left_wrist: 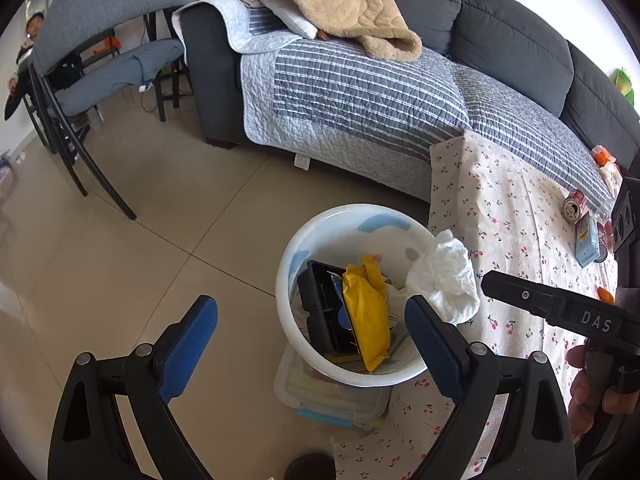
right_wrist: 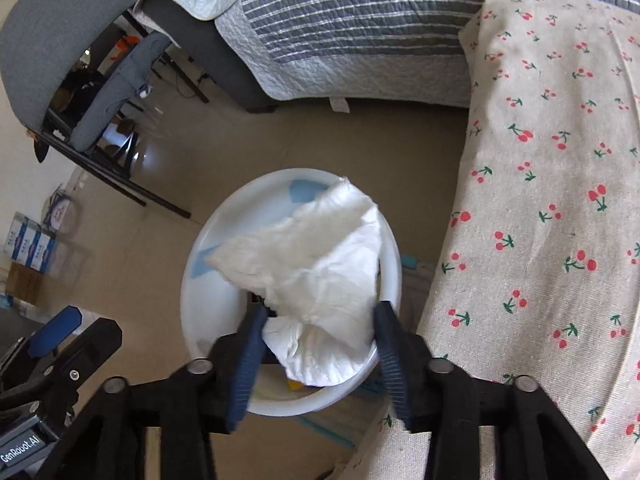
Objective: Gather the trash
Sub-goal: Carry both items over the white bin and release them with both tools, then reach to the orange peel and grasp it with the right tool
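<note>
A white bin (left_wrist: 288, 248) stands on the floor beside the table; it holds a yellow wrapper (left_wrist: 368, 312) and a black tray (left_wrist: 320, 304). My left gripper (left_wrist: 311, 304) hovers wide open above the bin, with nothing between its fingers. A crumpled white tissue (right_wrist: 320, 256) hangs over the bin (right_wrist: 192, 280) between the parted fingers of my right gripper (right_wrist: 320, 310); the pads flank it loosely rather than squeeze it. In the left wrist view the tissue (left_wrist: 444, 276) sits at the bin's right rim, off the tip of the right gripper's finger (left_wrist: 520, 294).
The table's cherry-print cloth (left_wrist: 500, 208) carries a can (left_wrist: 573, 208), a blue carton (left_wrist: 587, 242) and an orange scrap (left_wrist: 606, 295). A clear lidded box (left_wrist: 328, 396) sits under the bin. A grey sofa (left_wrist: 360, 92) stands behind and a chair (left_wrist: 100, 60) at the left.
</note>
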A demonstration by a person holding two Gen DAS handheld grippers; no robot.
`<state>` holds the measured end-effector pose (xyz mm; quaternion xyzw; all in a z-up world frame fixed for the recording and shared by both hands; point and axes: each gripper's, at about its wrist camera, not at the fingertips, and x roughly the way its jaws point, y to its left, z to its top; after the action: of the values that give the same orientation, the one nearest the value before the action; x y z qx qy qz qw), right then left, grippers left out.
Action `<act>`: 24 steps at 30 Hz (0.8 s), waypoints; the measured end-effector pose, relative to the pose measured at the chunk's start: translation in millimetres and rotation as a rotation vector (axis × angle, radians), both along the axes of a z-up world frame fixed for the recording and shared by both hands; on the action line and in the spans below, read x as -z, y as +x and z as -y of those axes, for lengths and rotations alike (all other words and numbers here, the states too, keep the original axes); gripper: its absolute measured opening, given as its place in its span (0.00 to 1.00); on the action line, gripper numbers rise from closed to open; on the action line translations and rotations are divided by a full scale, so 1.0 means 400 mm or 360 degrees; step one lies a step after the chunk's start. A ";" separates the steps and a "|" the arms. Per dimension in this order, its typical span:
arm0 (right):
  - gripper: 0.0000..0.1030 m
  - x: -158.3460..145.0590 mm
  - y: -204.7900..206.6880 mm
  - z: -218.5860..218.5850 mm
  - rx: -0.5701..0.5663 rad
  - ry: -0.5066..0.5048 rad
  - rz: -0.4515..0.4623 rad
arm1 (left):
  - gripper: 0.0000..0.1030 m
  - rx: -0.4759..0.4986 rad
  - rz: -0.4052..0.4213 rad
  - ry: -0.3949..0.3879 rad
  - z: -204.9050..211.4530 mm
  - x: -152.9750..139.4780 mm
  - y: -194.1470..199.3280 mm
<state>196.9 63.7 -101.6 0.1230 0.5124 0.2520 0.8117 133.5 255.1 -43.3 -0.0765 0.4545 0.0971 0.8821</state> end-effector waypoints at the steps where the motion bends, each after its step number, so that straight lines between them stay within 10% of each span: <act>1: 0.59 -0.008 -0.002 0.009 0.0003 0.0007 0.0008 | 0.93 0.0009 -0.0001 0.0006 0.005 -0.001 0.000; 24: 0.81 -0.143 -0.142 0.450 0.0263 -0.0416 0.0184 | 0.93 0.0300 0.0007 -0.0042 0.323 -0.056 0.062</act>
<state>140.0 -116.2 -44.3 0.0433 0.4815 0.1221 0.8668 158.5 125.9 -20.7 -0.0453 0.4590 0.0075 0.8873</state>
